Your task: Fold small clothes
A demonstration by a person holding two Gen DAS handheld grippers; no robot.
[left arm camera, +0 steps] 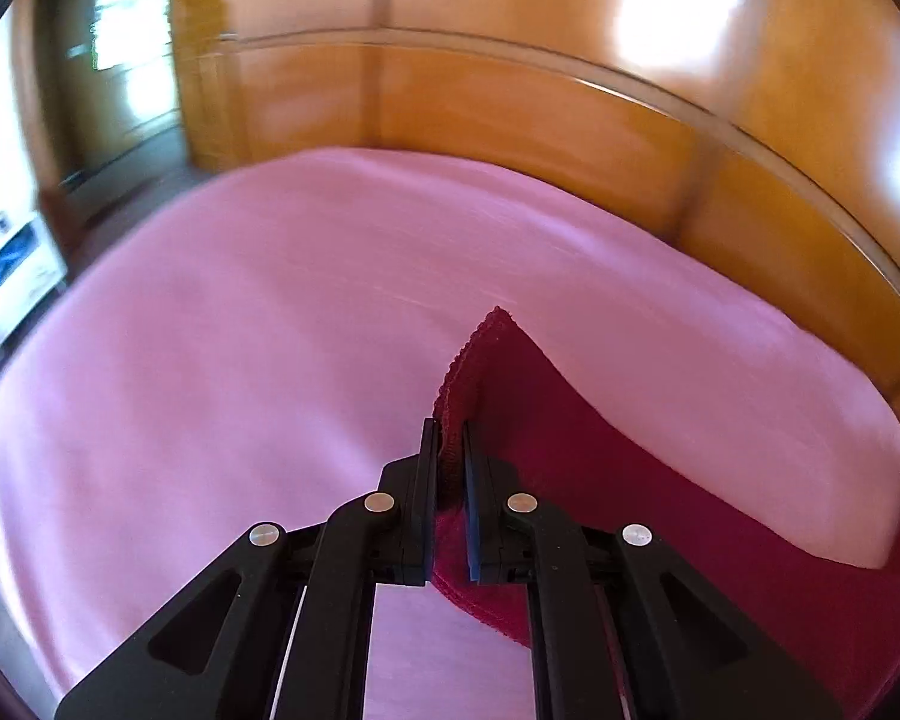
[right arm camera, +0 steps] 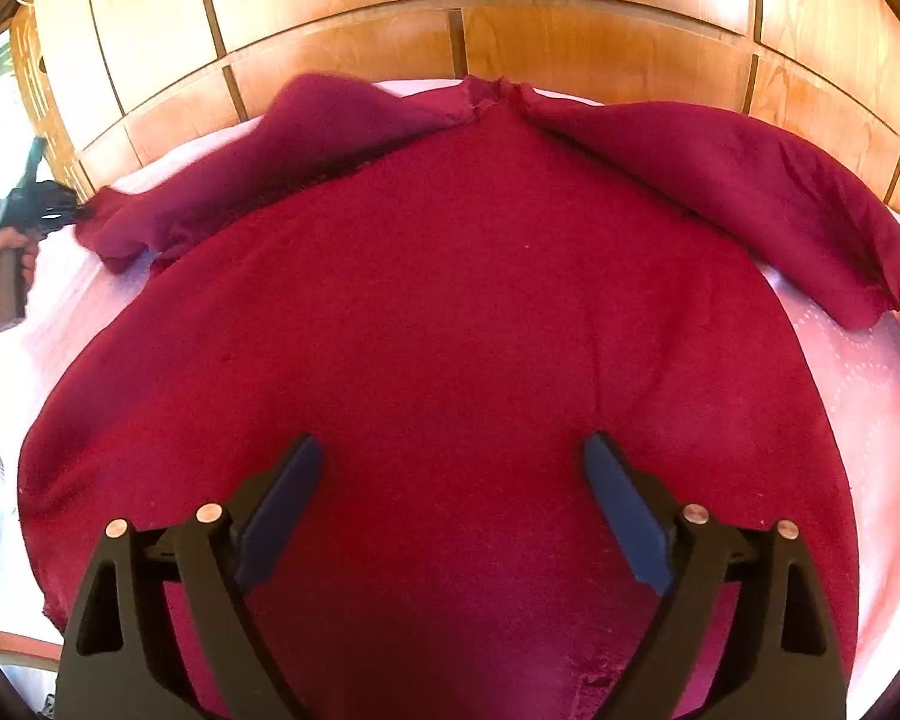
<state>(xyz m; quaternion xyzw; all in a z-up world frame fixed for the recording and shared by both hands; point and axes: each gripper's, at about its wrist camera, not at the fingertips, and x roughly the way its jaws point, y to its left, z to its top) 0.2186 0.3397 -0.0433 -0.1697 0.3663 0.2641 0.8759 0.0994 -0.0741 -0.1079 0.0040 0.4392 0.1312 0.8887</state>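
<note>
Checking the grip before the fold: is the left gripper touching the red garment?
Touching. The left wrist view shows the left gripper closed on the red garment, an edge of its fabric pinched between both fingers.

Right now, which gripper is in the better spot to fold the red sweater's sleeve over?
Probably the left gripper: its jaws are already shut on the end of the red sweater's sleeve. The right gripper is open over the sweater's body, holding nothing.
</note>
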